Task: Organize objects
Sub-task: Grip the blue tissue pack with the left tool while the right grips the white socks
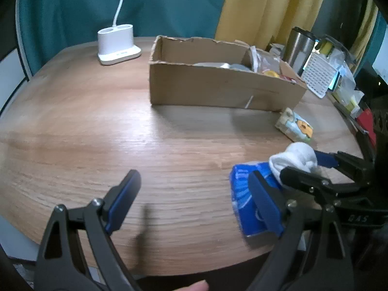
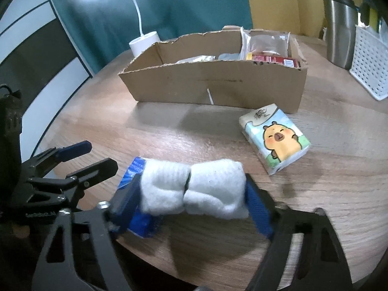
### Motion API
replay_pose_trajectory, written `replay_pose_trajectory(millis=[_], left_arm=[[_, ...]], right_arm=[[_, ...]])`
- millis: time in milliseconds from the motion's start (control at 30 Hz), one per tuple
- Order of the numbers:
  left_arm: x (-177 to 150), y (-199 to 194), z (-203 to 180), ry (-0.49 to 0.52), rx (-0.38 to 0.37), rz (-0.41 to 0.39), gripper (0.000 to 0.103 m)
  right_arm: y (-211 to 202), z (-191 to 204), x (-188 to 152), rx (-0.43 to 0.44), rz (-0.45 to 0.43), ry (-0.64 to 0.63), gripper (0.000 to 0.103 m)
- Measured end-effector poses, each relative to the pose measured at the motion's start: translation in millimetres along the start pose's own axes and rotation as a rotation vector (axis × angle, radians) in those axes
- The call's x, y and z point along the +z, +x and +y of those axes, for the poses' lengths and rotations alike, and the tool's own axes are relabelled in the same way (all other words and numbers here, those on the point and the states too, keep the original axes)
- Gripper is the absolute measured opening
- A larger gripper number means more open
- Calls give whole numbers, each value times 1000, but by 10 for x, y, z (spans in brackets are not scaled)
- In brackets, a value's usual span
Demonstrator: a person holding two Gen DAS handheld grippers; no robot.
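Several items already lie in the torn brown cardboard box (image 2: 218, 82), while the right gripper (image 2: 191, 194) clamps its jaws on the rolled white socks (image 2: 194, 189) (left gripper (image 1: 194, 201) open, empty), leaving the blue packet (image 1: 242, 194) and cartoon tissue pack (image 2: 275, 137) on the wooden surface (image 1: 121, 133).

Lamp base (image 1: 118, 44), steel tumbler (image 2: 340, 30), perhaps curtains (image 1: 266, 7).

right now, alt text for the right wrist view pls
The right gripper closes on a rolled pair of white socks lying over a blue packet on a wooden table. Beyond sit a capybara tissue pack and an open cardboard box; the left gripper waits at left.
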State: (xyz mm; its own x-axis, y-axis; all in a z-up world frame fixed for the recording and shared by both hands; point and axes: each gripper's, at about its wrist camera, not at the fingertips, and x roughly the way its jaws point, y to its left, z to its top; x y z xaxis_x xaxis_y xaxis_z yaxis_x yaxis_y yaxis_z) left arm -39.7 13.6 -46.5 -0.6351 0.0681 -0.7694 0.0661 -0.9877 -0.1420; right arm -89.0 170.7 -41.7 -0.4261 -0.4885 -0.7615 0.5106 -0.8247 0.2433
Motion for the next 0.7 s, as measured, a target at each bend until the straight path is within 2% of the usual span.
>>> replay_pose_trajectory(millis=[167, 700], left_arm=[[-12, 19, -94, 22, -12, 11, 91], [-83, 121, -553, 128, -40, 75, 91]], right_arm=[[-70, -42, -25, -14, -15, 1, 74], [-399, -273, -89, -45, -87, 30, 73]])
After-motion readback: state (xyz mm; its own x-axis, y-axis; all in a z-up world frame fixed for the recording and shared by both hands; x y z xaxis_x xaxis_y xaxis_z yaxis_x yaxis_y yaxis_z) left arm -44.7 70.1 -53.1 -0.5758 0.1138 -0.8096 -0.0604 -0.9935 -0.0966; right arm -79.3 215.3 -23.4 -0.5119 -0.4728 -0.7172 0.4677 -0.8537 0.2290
